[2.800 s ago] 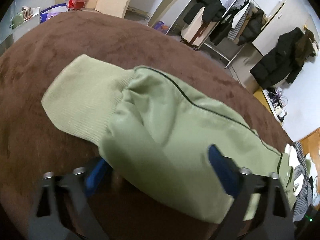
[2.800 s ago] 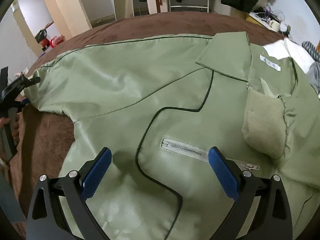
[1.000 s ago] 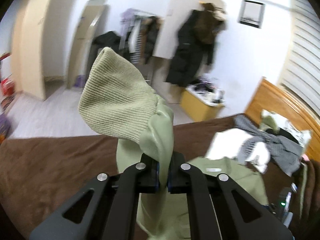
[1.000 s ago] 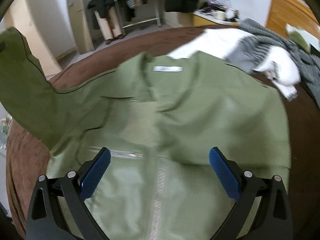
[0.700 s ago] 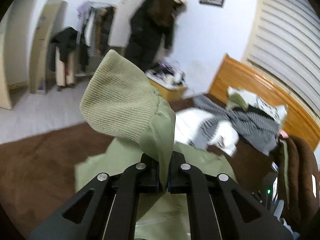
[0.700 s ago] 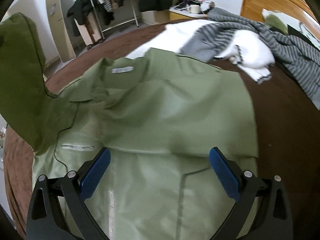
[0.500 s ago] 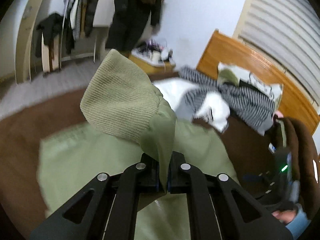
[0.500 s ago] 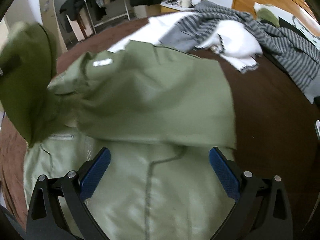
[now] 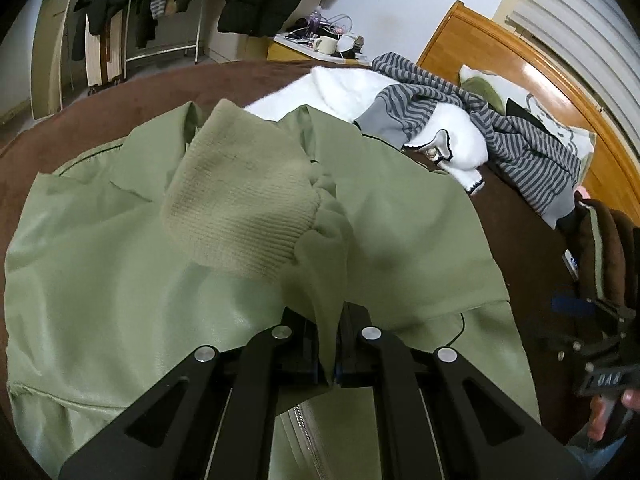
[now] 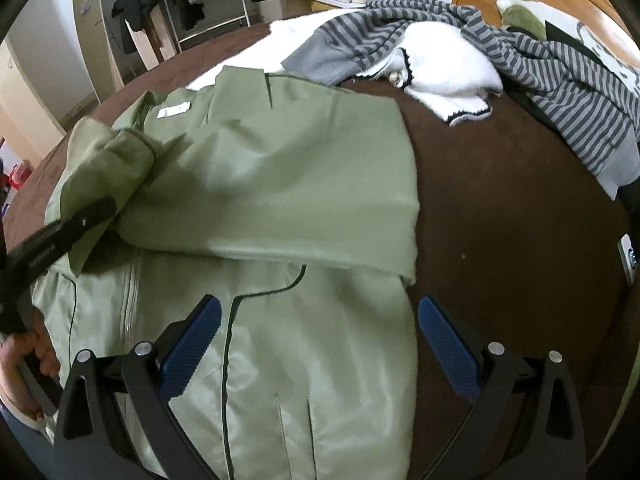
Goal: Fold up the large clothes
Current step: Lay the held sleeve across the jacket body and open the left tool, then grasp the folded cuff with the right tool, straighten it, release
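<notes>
A large light-green jacket (image 9: 100,280) lies spread on the brown bed cover (image 9: 100,112); it also shows in the right wrist view (image 10: 300,184). My left gripper (image 9: 330,364) is shut on the jacket's sleeve just behind its ribbed knit cuff (image 9: 240,216) and holds the sleeve folded over the jacket's chest. The other sleeve lies folded across the body (image 10: 320,216). My right gripper (image 10: 316,344) is open and empty above the jacket's lower right front, near its edge. The left gripper's body (image 10: 60,236) shows at the left of the right wrist view.
A white fluffy garment (image 10: 448,72) and a grey striped top (image 10: 560,76) lie on the bed beyond the jacket. A wooden headboard (image 9: 520,64) stands at the right. A clothes rack with dark coats (image 9: 160,8) and a bedside table with a mug (image 9: 324,44) stand behind.
My left gripper took hold of the sleeve, lifted it and swung it over to the right, then lowered it onto the jacket's chest. My right gripper moved right along the jacket and stayed open.
</notes>
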A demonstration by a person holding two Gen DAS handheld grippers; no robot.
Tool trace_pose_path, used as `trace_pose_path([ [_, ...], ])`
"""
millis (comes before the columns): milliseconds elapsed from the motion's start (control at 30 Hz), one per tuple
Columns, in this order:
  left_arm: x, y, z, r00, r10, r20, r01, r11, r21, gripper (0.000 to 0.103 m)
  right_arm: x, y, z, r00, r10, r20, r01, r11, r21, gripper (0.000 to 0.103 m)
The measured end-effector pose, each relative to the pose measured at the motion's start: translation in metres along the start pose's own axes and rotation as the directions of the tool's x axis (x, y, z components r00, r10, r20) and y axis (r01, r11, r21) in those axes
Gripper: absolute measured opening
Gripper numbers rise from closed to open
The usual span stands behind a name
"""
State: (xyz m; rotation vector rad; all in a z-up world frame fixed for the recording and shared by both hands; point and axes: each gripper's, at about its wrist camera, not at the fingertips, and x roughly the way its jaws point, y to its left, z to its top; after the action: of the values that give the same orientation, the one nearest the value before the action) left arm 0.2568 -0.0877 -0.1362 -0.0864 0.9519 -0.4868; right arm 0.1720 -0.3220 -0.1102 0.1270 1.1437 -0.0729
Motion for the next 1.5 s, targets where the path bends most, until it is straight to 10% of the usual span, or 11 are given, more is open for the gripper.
trace_pose_path([
  [133, 0.005, -0.005, 0.004, 0.999, -0.002, -0.036, 0.003, 1.0, 0.011, 0.011, 0.003, 0.004, -0.011, 1.0, 0.002, -0.022, -0.003, 1.0, -0.014, 0.097],
  [267, 0.001, -0.014, -0.001, 0.998, -0.04, -0.055, 0.042, 0.998, 0.037, 0.06, 0.002, 0.002, -0.02, 0.999, 0.002, -0.038, -0.003, 1.0, -0.013, 0.097],
  [400, -0.014, -0.022, -0.005, 0.999, -0.02, -0.05, 0.024, 0.996, 0.085, 0.088, 0.0, -0.002, -0.024, 0.999, 0.002, -0.04, -0.003, 1.0, -0.005, 0.097],
  [1133, -0.013, 0.097, -0.017, 0.962, 0.234, -0.141, -0.23, 0.972, 0.047, 0.095, 0.026, 0.042, 0.027, 0.975, 0.219, 0.047, -0.221, 0.973, 0.065, 0.083],
  [1233, -0.005, 0.106, -0.026, 0.96, 0.231, -0.155, -0.228, 0.973, 0.039, 0.095, 0.044, 0.047, 0.031, 0.966, 0.259, 0.022, -0.26, 0.961, 0.089, 0.07],
  [1333, 0.003, 0.111, -0.034, 0.961, 0.225, -0.163, -0.223, 0.974, 0.03, 0.095, 0.069, 0.05, 0.028, 0.953, 0.301, -0.038, -0.295, 0.948, 0.118, 0.026],
  [1500, 0.004, 0.11, -0.039, 0.962, 0.224, -0.159, -0.222, 0.975, 0.029, 0.097, 0.08, 0.054, 0.02, 0.956, 0.293, -0.036, -0.287, 0.95, 0.123, 0.015],
])
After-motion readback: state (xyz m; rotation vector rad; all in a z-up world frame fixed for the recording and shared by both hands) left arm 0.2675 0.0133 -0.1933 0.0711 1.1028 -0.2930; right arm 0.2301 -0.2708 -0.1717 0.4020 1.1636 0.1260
